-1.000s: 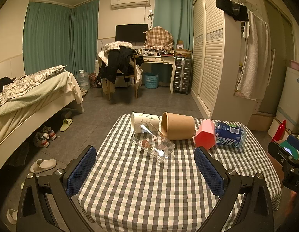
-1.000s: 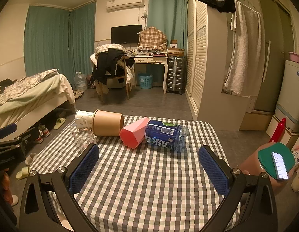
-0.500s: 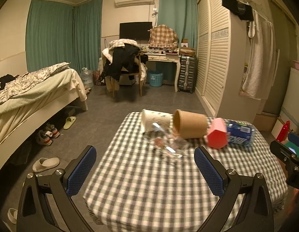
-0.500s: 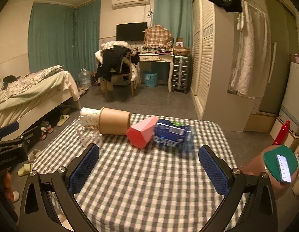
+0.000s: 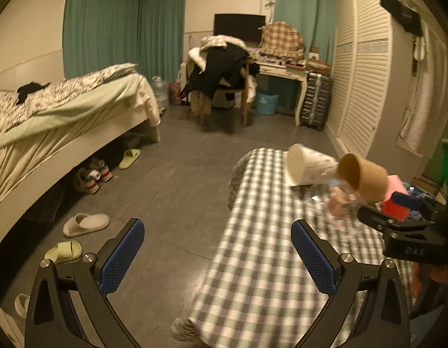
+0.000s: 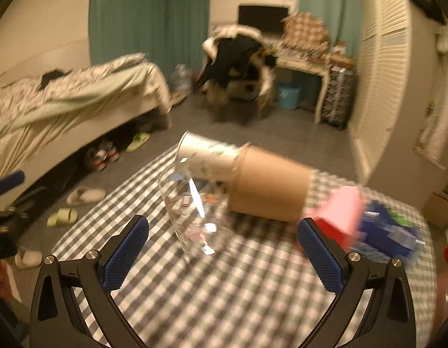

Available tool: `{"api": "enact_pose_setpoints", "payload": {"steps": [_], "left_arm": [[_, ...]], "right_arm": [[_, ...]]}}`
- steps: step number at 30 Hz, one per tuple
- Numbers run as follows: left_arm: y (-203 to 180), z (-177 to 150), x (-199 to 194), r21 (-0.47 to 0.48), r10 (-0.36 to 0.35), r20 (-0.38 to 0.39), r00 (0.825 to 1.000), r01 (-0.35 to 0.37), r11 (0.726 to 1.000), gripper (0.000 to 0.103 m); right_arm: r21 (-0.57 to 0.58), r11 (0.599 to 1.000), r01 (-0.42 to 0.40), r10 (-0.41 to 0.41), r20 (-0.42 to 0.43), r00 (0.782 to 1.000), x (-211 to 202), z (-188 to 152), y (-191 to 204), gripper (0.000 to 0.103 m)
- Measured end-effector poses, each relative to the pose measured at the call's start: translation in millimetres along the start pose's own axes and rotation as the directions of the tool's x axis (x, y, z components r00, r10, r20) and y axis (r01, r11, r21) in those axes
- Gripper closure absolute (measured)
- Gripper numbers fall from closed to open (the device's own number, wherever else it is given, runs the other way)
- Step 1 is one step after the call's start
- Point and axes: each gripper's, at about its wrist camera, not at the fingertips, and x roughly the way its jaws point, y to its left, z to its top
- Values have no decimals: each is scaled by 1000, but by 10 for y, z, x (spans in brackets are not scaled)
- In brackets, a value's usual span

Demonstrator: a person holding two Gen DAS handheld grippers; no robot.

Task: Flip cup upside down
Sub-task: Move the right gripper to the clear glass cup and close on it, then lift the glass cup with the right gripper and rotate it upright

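Several cups lie on their sides on the checked tablecloth (image 6: 238,295). A clear glass cup (image 6: 192,214) lies nearest, just ahead of my right gripper (image 6: 224,255), which is open and empty. Behind it lie a white printed paper cup (image 6: 203,159) and a brown paper cup (image 6: 270,185). A pink and red cup (image 6: 340,214) lies to the right. My left gripper (image 5: 218,258) is open and empty at the table's left edge; the white cup (image 5: 308,168) and brown cup (image 5: 363,177) show to its right.
A blue can (image 6: 392,232) lies at the table's right end. A bed (image 5: 64,110) stands to the left with slippers (image 5: 84,223) and shoes on the floor. A chair (image 5: 224,78) draped with clothes, a desk and a louvred wardrobe (image 5: 363,66) stand behind.
Both views have swung left. My right gripper has moved left and closer, now facing the glass cup. My left gripper has moved off to the table's left edge. The cups have not moved.
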Motion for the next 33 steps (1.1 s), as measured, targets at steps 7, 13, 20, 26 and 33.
{"api": "enact_pose_setpoints", "payload": {"steps": [7, 13, 20, 26, 33], "left_arm": [[148, -21, 306, -23, 7, -44, 999, -8, 1000, 0], [103, -2, 387, -13, -17, -61, 998, 16, 1000, 0], [27, -10, 138, -7, -48, -36, 998, 48, 999, 0], [-142, -106, -119, 17, -66, -25, 998, 66, 998, 0], [-463, -249, -345, 52, -106, -39, 994, 108, 993, 0]], "right_arm": [[17, 998, -60, 62, -117, 991, 690, 62, 70, 15], [-9, 998, -64, 62, -140, 988, 711, -17, 156, 34], [-27, 998, -52, 48, -134, 990, 229, -312, 192, 37], [-44, 999, -28, 21, -144, 989, -257, -687, 96, 38], [-4, 1000, 11, -12, -156, 988, -672, -1050, -201, 38]]}}
